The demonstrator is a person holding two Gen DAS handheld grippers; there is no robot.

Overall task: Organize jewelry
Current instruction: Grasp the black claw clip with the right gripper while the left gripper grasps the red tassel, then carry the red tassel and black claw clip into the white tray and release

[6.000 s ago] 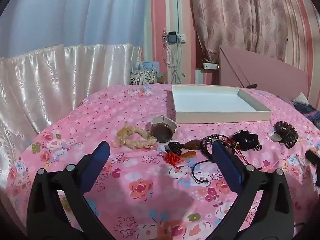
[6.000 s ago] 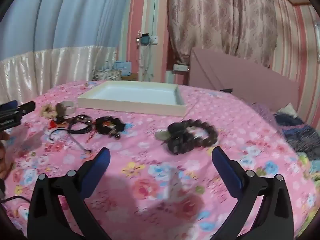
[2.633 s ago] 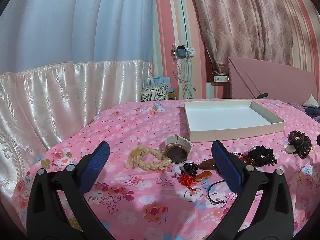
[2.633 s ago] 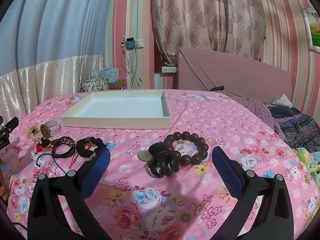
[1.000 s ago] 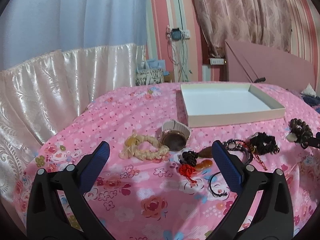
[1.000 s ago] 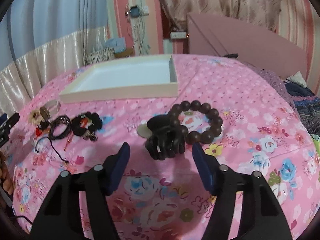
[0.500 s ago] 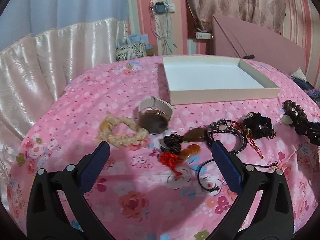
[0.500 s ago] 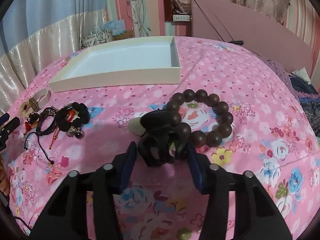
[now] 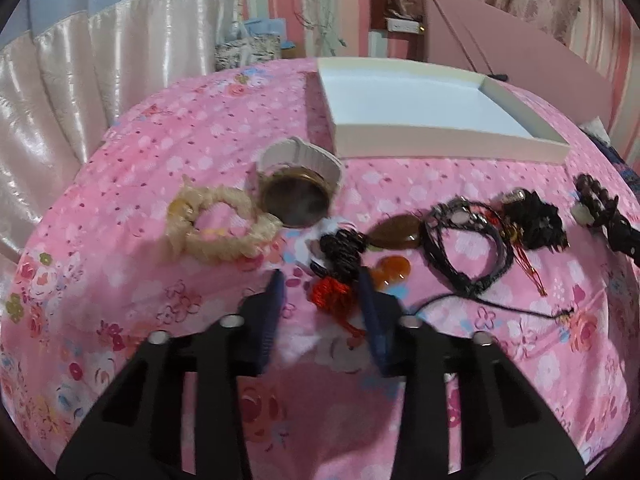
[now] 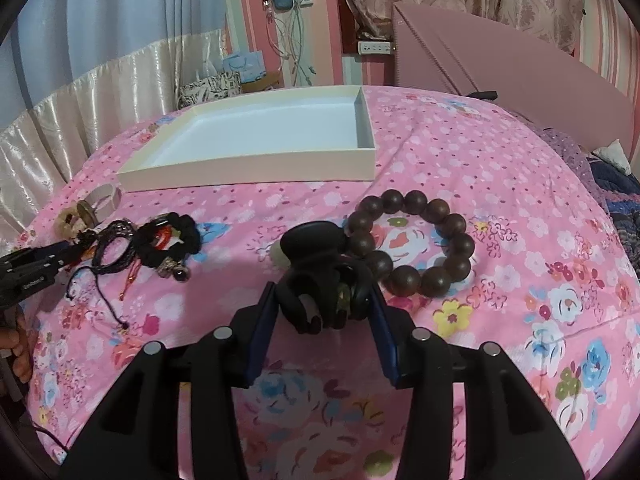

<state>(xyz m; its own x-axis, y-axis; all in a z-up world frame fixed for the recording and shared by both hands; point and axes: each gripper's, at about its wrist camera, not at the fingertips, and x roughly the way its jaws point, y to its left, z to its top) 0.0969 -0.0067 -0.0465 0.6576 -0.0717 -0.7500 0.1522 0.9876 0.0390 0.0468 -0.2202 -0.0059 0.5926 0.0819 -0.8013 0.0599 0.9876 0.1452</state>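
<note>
Two tongs (image 9: 320,280) (image 10: 323,300) amid scattered jewelry (image 9: 464,240)

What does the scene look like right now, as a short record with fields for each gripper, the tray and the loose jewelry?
left gripper: jaws narrowed around red knotted tassel charm, contact unclear
right gripper: jaws closed on black plastic claw hair clip
shallow white cardboard tray: nothing inside
dark brown wooden bead bracelet: on floral pink bedspread, touching the clip
beige-strap watch: beside cream fabric scrunchie
</note>
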